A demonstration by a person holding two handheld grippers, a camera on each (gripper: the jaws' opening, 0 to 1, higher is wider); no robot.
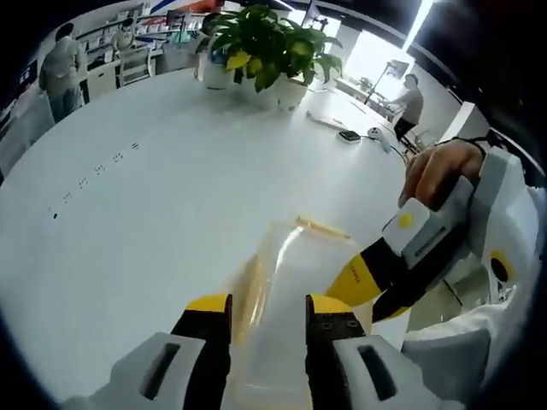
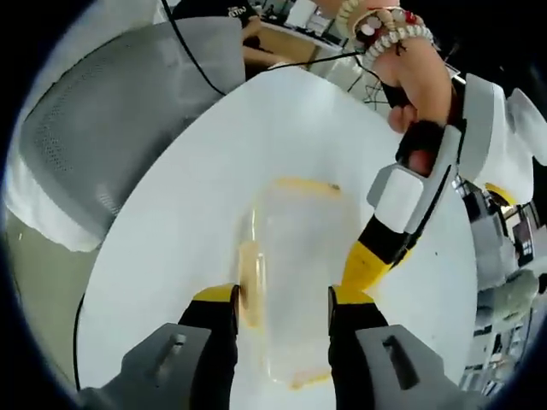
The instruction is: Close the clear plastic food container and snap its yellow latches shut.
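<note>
On a broad white table (image 1: 171, 188), a clear plastic food container (image 1: 286, 290) with yellow latches (image 1: 322, 227) lies just ahead of two handheld grippers. In the left gripper view, the left gripper (image 1: 268, 323) has its yellow-tipped jaws spread, released, straddling the container's near end without visibly clamping it. To the container's left, bare tabletop carries a line of small dark marks (image 1: 94, 171). Beyond the container, at the table's far edge, stands a leafy potted plant (image 1: 265, 43); further right of it lie a few small objects (image 1: 350, 135), too small to tell. People (image 1: 61, 68) stand past the table. Right of the container, the right gripper (image 1: 376, 282) angles in, a hand (image 1: 440, 171) wrapped round its white body, its tip at the container's right edge.

In the right gripper view, a grey mesh chair (image 2: 128, 111) sits left of the container (image 2: 295, 273), beyond the table edge (image 2: 128, 282). The right gripper (image 2: 282, 312) has its jaws parted, one on each side of the container, holding nothing firmly that can be seen. A yellow latch (image 2: 249, 286) runs along the container's left side beside the left jaw. From the right, the left gripper (image 2: 367, 265) reaches in, held by a hand (image 2: 419, 68) wearing beaded bracelets (image 2: 380, 26).
</note>
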